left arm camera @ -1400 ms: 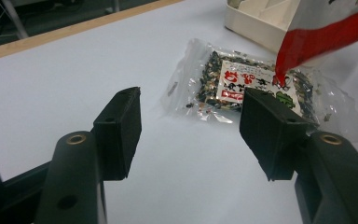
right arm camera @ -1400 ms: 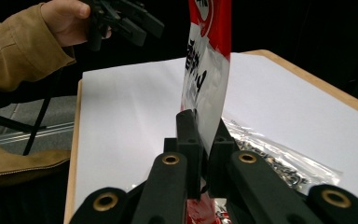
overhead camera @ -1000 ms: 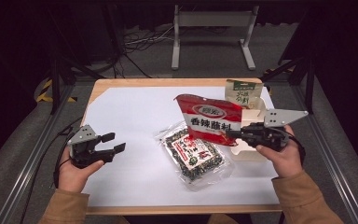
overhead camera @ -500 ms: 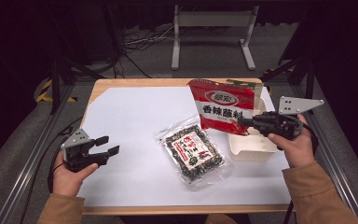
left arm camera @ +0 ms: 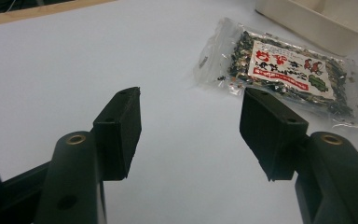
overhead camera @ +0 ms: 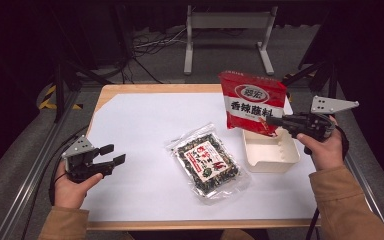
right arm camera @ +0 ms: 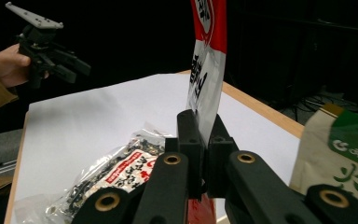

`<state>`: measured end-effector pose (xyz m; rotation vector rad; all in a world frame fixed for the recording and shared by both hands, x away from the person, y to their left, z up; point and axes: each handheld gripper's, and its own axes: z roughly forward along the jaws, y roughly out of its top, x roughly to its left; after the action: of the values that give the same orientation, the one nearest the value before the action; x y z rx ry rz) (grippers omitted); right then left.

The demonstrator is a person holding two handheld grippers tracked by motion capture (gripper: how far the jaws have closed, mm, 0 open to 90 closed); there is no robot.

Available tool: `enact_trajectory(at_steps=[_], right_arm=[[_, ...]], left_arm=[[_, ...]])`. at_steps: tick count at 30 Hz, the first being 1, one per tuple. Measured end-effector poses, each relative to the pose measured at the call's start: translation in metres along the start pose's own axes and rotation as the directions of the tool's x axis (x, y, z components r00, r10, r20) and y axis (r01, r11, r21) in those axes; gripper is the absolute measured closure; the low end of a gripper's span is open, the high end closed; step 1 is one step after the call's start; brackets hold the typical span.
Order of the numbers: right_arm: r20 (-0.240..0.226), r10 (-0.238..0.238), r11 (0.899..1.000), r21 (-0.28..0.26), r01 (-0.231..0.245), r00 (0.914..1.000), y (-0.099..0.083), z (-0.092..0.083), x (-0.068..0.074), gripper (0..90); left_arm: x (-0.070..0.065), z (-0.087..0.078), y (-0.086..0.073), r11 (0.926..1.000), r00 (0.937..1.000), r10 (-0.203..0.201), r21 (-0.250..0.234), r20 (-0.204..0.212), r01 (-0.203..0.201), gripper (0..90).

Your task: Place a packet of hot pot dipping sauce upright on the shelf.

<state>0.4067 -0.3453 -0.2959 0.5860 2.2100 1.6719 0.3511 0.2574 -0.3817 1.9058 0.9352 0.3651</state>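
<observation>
Three snack packs, perhaps: one red, one clear, one green-printed; one tray.

Left gripper: matte black body with two blocky black jaws, each arm carrying a brass-ringed screw hole; a grey three-cornered plate with small holes sits on top; a thin black cable trails from it. Right gripper: same black build, brass-ringed holes on its arms, grey three-cornered plate above. Person: tan long sleeves cover both forearms.
</observation>
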Motion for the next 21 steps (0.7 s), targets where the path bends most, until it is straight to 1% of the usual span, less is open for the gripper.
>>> enact_trajectory(at_steps=[2,3,6,11,12,14,15,18,21], right_arm=[[0.009,0.010,1.000,-0.004,-0.010,0.9999,-0.002,-0.002,-0.005,87.9],[0.009,0.010,1.000,-0.004,-0.010,0.9999,-0.002,-0.002,-0.005,87.9],[0.024,0.021,1.000,-0.002,-0.021,0.9995,-0.005,-0.005,-0.013,87.9],[0.041,0.043,0.999,-0.004,-0.043,0.9982,-0.008,-0.008,-0.023,88.0],[0.041,0.043,0.999,-0.004,-0.043,0.9982,-0.008,-0.008,-0.023,88.0],[0.052,0.049,0.999,-0.002,-0.049,0.9974,-0.010,-0.009,-0.028,88.0],[0.055,0.053,0.999,-0.001,-0.053,0.9971,-0.011,-0.009,-0.029,88.0],[0.066,0.058,0.998,0.001,-0.058,0.9962,-0.013,-0.010,-0.033,88.1],[0.070,0.060,0.998,0.005,-0.060,0.9958,-0.015,-0.009,-0.036,88.0]], left_arm=[[0.000,0.001,0.000,1.0000,1.0000,-0.003,0.005,0.001,0.003,39.1],[0.001,0.001,0.000,1.0000,1.0000,0.004,0.006,-0.001,-0.004,39.1],[0.002,0.002,-0.002,0.9999,1.0000,-0.006,0.013,-0.003,0.006,39.0],[0.002,0.003,-0.002,0.9998,1.0000,-0.006,0.018,-0.003,0.006,39.0],[0.002,0.003,-0.002,0.9998,1.0000,-0.006,0.018,-0.003,0.006,39.0],[0.002,0.003,-0.003,0.9998,0.9999,-0.013,0.015,-0.002,0.013,39.0],[0.002,0.002,-0.002,0.9998,1.0000,-0.008,0.016,-0.004,0.008,39.0],[0.003,0.003,-0.003,0.9997,0.9999,-0.016,0.018,-0.003,0.016,39.0],[0.003,0.004,-0.004,0.9999,1.0000,-0.007,0.014,-0.005,0.007,39.0]])
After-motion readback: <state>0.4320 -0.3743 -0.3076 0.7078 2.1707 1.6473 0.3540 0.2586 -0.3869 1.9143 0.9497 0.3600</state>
